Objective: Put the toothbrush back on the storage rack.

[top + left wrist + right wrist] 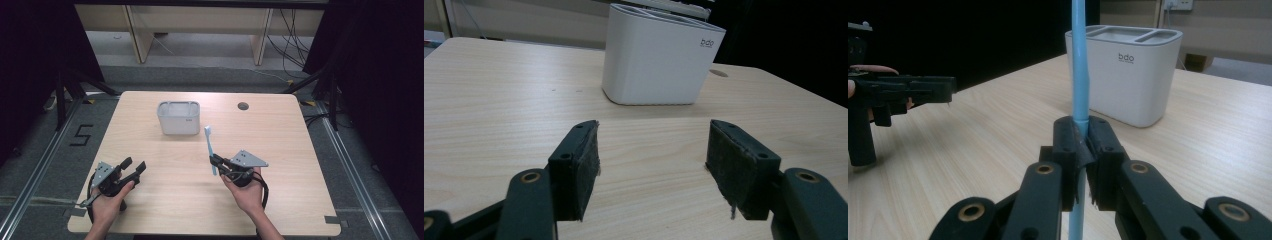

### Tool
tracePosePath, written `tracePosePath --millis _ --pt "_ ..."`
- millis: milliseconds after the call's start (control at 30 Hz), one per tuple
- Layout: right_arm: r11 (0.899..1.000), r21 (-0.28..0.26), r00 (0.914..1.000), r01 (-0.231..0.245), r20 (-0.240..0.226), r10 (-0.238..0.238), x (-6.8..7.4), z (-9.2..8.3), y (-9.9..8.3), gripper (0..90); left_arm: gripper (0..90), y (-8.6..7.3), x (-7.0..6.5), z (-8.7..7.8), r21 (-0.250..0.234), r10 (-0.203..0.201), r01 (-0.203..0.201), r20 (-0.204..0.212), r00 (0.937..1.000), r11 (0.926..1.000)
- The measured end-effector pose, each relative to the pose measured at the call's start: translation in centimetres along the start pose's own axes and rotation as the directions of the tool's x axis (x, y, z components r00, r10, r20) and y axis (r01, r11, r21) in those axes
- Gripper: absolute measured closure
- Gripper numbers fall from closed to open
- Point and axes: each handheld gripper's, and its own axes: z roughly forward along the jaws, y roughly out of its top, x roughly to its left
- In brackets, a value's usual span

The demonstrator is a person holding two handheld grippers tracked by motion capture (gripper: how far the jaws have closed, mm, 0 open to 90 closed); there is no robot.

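High view showed a smooth table of pale wood with rounded corners (165, 200) and dark floor all around it. Near the far middle stood a white plastic holder box with rounded sides and slots in its top (178, 118). The right gripper (216, 161) had its two black jaws pressed tight on the thin handle of a long light blue plastic toothbrush (210, 147), which pointed away toward the box, its brush end close to the box's right corner but not touching it. Right gripper view showed the fuzzy dark pads (1080, 150) squeezing the smooth blue stick. The left gripper (134, 168) sat near the front left of the table with its jaws wide apart and nothing between them. Left gripper view showed its rough pads (589, 165) low over bare wood, with the box straight ahead. Lots of open table lay between the two grippers and along the right edge.
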Motion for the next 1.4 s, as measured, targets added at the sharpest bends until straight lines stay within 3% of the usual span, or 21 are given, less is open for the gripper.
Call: tracePosePath --millis 167,200,267,533,700,733,867,967,1067,1100,1167,1233,1267,1400 --pt "0.999 -0.015 0.9992 -0.038 -0.016 0.038 0.7 -0.1 0.2 84.0 37.0 0.4 -0.6 0.1 -0.007 -0.016 0.017 0.042 0.999 0.9998" --pt "0.999 -0.022 0.9995 -0.024 -0.02 0.023 0.6 -0.1 0.3 84.0 36.6 0.6 -1.0 0.0 0.013 -0.006 0.005 0.043 0.9991 0.9999" --pt "0.999 -0.031 0.9992 -0.035 -0.019 0.035 0.7 0.0 0.3 84.0 36.1 0.6 -1.2 0.1 0.005 -0.004 0.004 0.051 0.9987 1.0" --pt "0.998 -0.038 0.9989 -0.044 -0.018 0.044 1.1 0.1 0.3 84.0 35.6 1.1 -2.4 0.2 0.022 -0.036 0.034 0.097 0.9946 0.9992" --pt "0.999 -0.039 0.9998 -0.015 -0.015 0.015 1.2 0.5 0.4 84.0 35.6 1.7 -2.8 0.3 0.015 -0.037 0.035 0.119 0.9923 0.9993" --pt "0.999 -0.031 0.9987 -0.045 -0.025 0.044 1.4 0.6 0.3 84.0 35.6 1.8 -2.9 0.3 0.017 -0.038 0.037 0.119 0.9922 0.9992" --pt "0.999 -0.04 0.9995 -0.014 -0.028 0.013 1.6 1.1 0.3 83.9 35.6 2.3 -3.2 0.5 0.016 -0.044 0.043 0.136 0.9896 0.999" --pt "0.999 -0.043 0.9999 -0.004 -0.012 0.004 1.9 1.5 0.3 84.0 35.7 2.9 -3.8 0.7 0.003 -0.047 0.047 0.166 0.985 0.9989" --pt "0.999 -0.035 0.9995 -0.016 -0.029 0.015 2.3 1.9 0.3 84.0 36.3 3.6 -4.6 0.8 0.011 -0.042 0.041 0.181 0.9826 0.9991" --pt "0.999 -0.039 0.9997 0.0 -0.023 -0.001 2.3 1.9 0.3 83.9 36.4 3.9 -4.9 0.9 0.006 -0.04 0.04 0.193 0.9803 0.9992" --pt "1.0 -0.018 0.9997 -0.014 -0.019 0.013 2.4 2.0 0.3 84.0 37.0 4.6 -5.8 1.3 -0.004 -0.029 0.031 0.226 0.9736 0.9995" --pt "0.999 -0.038 0.9998 -0.003 -0.019 0.002 2.4 2.2 0.3 84.0 37.4 4.8 -6.1 1.4 0.003 -0.022 0.021 0.231 0.9728 0.9998" --pt "0.999 -0.031 0.9998 -0.008 -0.018 0.007 2.4 2.2 0.3 84.0 37.6 5.2 -6.7 1.9 -0.008 -0.021 0.024 0.262 0.9648 0.9997" --pt "0.999 -0.02 0.9994 -0.03 -0.019 0.029 2.7 2.3 0.2 83.9 39.1 5.7 -7.4 2.2 0.006 -0.017 0.016 0.271 0.9624 0.9999"
